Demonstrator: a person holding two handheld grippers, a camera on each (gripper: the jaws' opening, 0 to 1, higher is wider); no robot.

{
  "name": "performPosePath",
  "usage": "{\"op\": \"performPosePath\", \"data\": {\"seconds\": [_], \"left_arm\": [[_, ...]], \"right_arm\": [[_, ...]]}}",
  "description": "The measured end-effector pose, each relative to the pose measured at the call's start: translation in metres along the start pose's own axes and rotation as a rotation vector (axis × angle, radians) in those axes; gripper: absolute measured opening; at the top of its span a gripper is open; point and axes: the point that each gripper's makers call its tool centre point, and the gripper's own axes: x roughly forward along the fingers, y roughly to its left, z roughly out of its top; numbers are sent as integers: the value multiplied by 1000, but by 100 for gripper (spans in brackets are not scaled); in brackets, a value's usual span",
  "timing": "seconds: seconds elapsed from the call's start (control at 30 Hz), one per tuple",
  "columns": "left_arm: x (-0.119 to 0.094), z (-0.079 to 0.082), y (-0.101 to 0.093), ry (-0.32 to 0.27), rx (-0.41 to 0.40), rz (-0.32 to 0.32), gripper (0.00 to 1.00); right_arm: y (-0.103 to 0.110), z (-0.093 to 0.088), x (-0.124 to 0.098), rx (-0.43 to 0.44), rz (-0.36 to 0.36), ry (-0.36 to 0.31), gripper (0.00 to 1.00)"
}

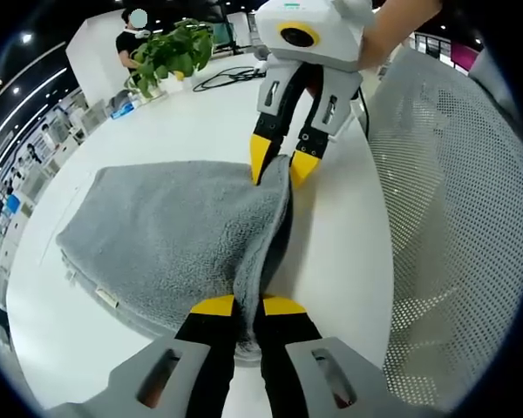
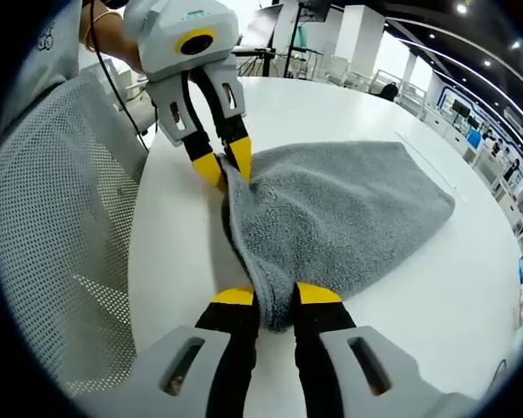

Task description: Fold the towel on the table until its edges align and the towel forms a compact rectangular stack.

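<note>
1. In the left gripper view, the left gripper [image 1: 247, 305] rises from the bottom with its yellow-tipped jaws drawn close together on a bunched corner of the grey towel [image 1: 174, 235]; the cloth fills the narrow gap between the tips.
2. In the same view the right gripper [image 1: 283, 165] comes in from the top, jaws pointing down; its yellow tips pinch the far end of the same towel edge, and a hand holds its white body.
3. The towel lies on the white table [image 1: 331, 252], already folded over on itself; its doubled edge runs in a line from one gripper to the other, and the rest spreads flat to the left; a small label shows at its lower left border.
4. In the right gripper view, the right gripper [image 2: 275, 298] stands at the bottom, jaws nearly closed with towel [image 2: 331, 218] pile squeezed between them; the left gripper [image 2: 222, 164] reaches in from the top left and nips the other corner.
5. A white mesh chair back [image 1: 453, 200] stands just beside the table edge; it sits to the right in the left gripper view and to the left in the right gripper view.
6. A potted green plant [image 1: 170, 52] stands at the far end of the table, well apart from the towel; a black cable [image 1: 227, 78] lies near it, and a person stands behind the plant.
</note>
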Motion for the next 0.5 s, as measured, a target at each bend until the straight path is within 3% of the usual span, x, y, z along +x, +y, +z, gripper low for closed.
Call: {"op": "performPosePath", "data": {"seconds": [0.5], "left_arm": [[-1, -1, -2, -15, -32, 25, 8]], "right_arm": [[7, 0, -2, 134, -85, -56, 13]]}}
